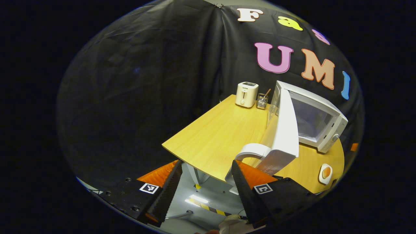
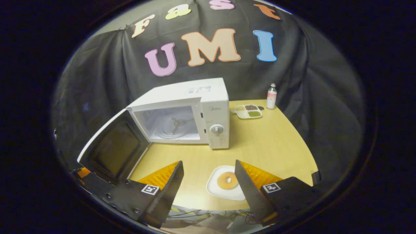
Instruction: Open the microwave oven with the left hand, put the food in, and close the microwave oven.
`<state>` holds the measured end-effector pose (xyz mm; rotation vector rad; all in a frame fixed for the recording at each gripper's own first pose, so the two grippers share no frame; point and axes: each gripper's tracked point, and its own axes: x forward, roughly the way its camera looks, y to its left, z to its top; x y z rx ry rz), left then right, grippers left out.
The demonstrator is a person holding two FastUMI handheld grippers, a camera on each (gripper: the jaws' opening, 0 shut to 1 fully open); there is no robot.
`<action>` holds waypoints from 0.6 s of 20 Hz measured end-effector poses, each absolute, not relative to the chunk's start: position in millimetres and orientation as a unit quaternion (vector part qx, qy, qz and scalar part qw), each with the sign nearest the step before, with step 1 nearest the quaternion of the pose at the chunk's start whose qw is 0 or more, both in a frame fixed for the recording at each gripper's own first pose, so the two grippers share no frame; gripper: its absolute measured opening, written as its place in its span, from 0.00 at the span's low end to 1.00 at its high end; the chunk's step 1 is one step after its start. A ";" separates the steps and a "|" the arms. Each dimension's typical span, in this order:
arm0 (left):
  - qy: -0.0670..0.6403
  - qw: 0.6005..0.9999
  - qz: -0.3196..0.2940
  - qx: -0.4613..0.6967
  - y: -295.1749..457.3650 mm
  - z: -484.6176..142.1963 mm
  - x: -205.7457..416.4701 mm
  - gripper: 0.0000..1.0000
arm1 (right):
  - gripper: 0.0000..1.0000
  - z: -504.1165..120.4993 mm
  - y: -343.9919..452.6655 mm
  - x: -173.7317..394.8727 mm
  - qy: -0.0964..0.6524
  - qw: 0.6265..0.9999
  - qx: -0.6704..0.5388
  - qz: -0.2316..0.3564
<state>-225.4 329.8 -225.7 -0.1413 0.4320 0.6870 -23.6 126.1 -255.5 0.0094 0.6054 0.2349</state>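
Note:
The white microwave point(image 2: 195, 110) stands on the wooden table point(image 2: 269, 146) with its door point(image 2: 113, 149) swung wide open to the left and its cavity point(image 2: 172, 125) bare. A donut point(image 2: 227, 180) lies on a white plate point(image 2: 214, 188) near the table's front edge. My right gripper point(image 2: 208, 190) is open, and the plate shows between its fingers, just beyond them. In the left gripper view the open door point(image 1: 286, 130) is seen edge-on, its white handle point(image 1: 253, 151) close to the right finger. My left gripper point(image 1: 206, 191) is open and holds nothing. The plate point(image 1: 326, 173) sits far right.
A toaster point(image 1: 247, 94) and a utensil holder point(image 1: 262, 100) stand at the table's far corner. Behind the microwave's right side are a small bottle point(image 2: 271, 96) and a compartment tray point(image 2: 248, 111). Floor with striped tape point(image 1: 208, 206) lies below the table edge.

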 end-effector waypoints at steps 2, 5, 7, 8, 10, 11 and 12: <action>0.199 0.909 0.361 -0.055 346.3 -210.8 -231.5 0.90 | 0.93 -275.4 118.8 -18.8 0.318 0.942 0.005 0.105; 0.169 0.897 0.407 -0.044 359.2 -180.2 -244.4 0.90 | 0.99 -309.7 109.5 -9.6 0.360 0.927 0.004 0.104; 0.144 0.887 0.438 -0.034 356.2 -158.4 -252.1 0.90 | 0.93 -335.4 108.3 -2.2 0.394 0.912 -0.002 0.114; 0.131 0.880 0.455 -0.029 354.5 -149.1 -257.1 0.89 | 0.93 -348.0 107.7 -1.4 0.414 0.902 -0.006 0.120; 0.119 0.871 0.475 -0.034 340.9 -138.6 -261.7 0.86 | 1.00 -373.7 106.0 4.1 0.454 0.882 -0.012 0.129; 0.111 0.870 0.478 -0.046 331.5 -133.6 -262.5 0.86 | 0.99 -384.8 106.0 8.0 0.468 0.874 -0.014 0.132; 0.100 0.866 0.487 -0.058 324.4 -129.5 -264.4 0.87 | 0.99 -393.9 107.5 10.5 0.482 0.865 -0.013 0.136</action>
